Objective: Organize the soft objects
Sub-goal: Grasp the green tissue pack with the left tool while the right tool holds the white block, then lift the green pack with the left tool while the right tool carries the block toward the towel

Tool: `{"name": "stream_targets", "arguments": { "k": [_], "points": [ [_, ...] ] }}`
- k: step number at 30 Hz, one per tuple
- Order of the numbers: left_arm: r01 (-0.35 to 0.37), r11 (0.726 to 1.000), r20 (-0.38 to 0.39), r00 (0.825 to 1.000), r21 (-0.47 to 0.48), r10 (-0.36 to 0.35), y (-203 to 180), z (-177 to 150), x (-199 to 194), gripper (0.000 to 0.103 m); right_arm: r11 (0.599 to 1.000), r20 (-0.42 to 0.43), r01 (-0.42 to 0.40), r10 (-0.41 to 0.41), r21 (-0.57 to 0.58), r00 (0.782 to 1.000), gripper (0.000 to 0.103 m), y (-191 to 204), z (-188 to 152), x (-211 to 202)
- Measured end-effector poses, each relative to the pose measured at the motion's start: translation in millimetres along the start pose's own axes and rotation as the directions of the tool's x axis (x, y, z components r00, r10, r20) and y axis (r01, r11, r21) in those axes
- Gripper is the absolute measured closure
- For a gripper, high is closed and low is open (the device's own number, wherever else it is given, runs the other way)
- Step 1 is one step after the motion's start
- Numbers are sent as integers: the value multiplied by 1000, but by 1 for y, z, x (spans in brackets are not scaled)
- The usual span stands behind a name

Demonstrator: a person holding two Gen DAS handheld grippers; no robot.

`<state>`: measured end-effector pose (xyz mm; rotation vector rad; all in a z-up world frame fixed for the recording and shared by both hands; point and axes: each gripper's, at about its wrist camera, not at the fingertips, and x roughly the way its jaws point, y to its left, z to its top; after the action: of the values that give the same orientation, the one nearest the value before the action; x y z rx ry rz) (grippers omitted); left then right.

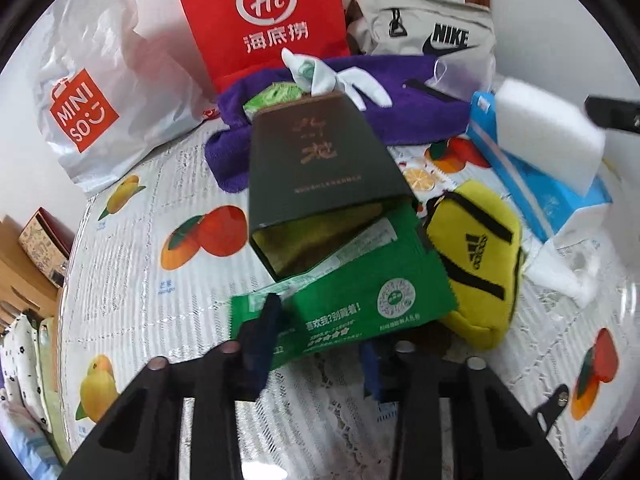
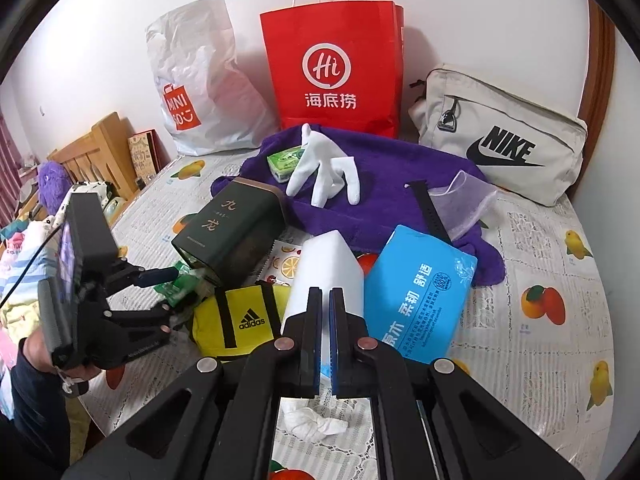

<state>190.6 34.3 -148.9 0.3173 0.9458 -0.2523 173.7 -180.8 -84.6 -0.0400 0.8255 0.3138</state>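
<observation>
The left gripper [image 1: 316, 344] points steeply down over the worktop [image 1: 168, 280], held by a person's hand [image 2: 60, 356] near the left edge. Its jaws stand at a narrow gap around the near edge of a green packet [image 1: 360, 292]; whether the pads press it I cannot tell. The packet lies against a dark green box [image 1: 320, 168], beside a yellow Adidas pouch [image 1: 476, 272]. The right gripper [image 2: 326, 344] is closed on a white sponge block [image 2: 324, 272], between the pouch and a blue tissue pack [image 2: 420, 292].
</observation>
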Motion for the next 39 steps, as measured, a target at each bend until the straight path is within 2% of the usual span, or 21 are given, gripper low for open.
{"name": "stream_targets", "arguments": {
  "k": [6,9,14,28,39],
  "points": [
    [51,998,26,998,-27,-50,6,4,-25,91,1000,-1,-9,9,5,1000,100,-1,-3,-2],
    [74,996,31,997,-50,-73,8,6,-32,94,1000,-2,-14,14,11,1000,100,-2,-5,-4],
    [133,983,52,990,-127,-127,16,10,-42,95,999,-6,-27,27,19,1000,100,-3,-7,-5],
    [119,975,78,991,-189,-106,22,32,-58,95,998,-17,-32,33,48,999,100,-17,-2,-4],
    [132,975,98,989,-181,-115,22,65,-59,95,997,-21,-38,39,66,999,103,-32,14,5]
  ]
}}
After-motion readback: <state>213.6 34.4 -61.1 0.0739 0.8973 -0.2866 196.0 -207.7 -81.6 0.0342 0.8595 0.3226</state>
